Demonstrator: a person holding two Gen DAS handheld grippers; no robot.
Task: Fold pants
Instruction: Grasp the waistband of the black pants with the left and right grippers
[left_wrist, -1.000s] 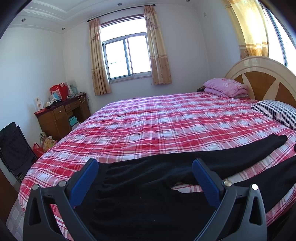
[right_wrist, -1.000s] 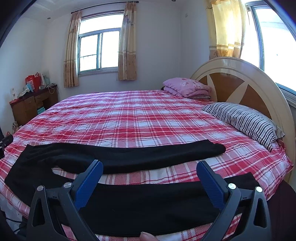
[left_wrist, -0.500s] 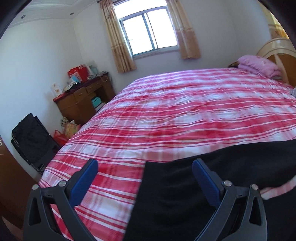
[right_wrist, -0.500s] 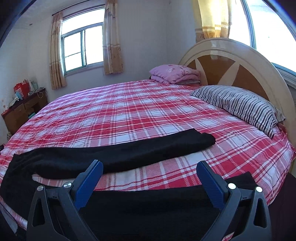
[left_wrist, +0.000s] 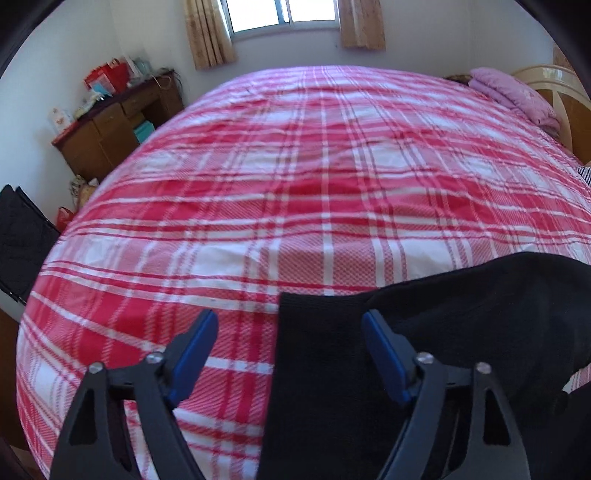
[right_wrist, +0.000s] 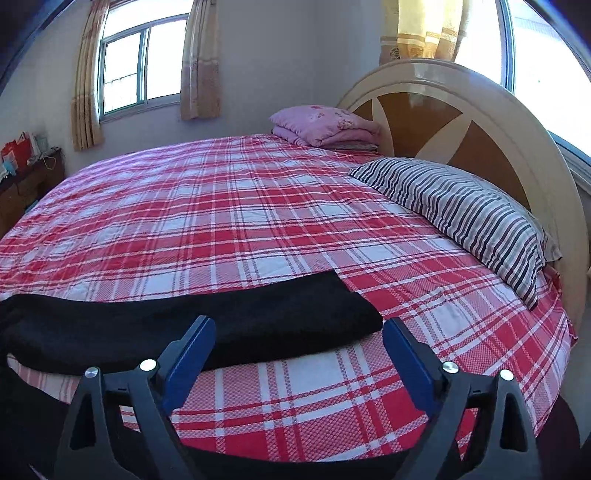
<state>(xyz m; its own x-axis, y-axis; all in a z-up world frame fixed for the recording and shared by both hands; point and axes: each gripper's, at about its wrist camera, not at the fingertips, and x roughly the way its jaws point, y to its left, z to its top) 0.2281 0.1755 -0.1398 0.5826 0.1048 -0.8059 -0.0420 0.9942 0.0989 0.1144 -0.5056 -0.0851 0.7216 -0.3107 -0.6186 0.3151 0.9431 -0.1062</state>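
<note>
Black pants (left_wrist: 461, 325) lie spread along the near edge of the red plaid bed (left_wrist: 314, 177). In the left wrist view their square waistband corner (left_wrist: 314, 332) lies between my left gripper's (left_wrist: 290, 315) blue pads. Those jaws are closing and neither pad presses the cloth. In the right wrist view the far leg (right_wrist: 221, 325) runs across the sheet, and its cuff end (right_wrist: 343, 306) lies just beyond my right gripper (right_wrist: 299, 323). Its jaws are closing too, with only sheet and the leg's edge between them. The near leg (right_wrist: 295, 467) shows as a dark strip at the bottom.
A striped pillow (right_wrist: 461, 214) and a folded pink blanket (right_wrist: 325, 125) lie by the curved headboard (right_wrist: 480, 122) at the right. A cluttered wooden desk (left_wrist: 110, 125) and a black folded thing (left_wrist: 18, 240) stand left of the bed.
The left gripper swung left along the pants and tipped down to the waistband corner, its jaws narrower. The right gripper moved right toward the far leg's cuff, its jaws slightly narrower.
</note>
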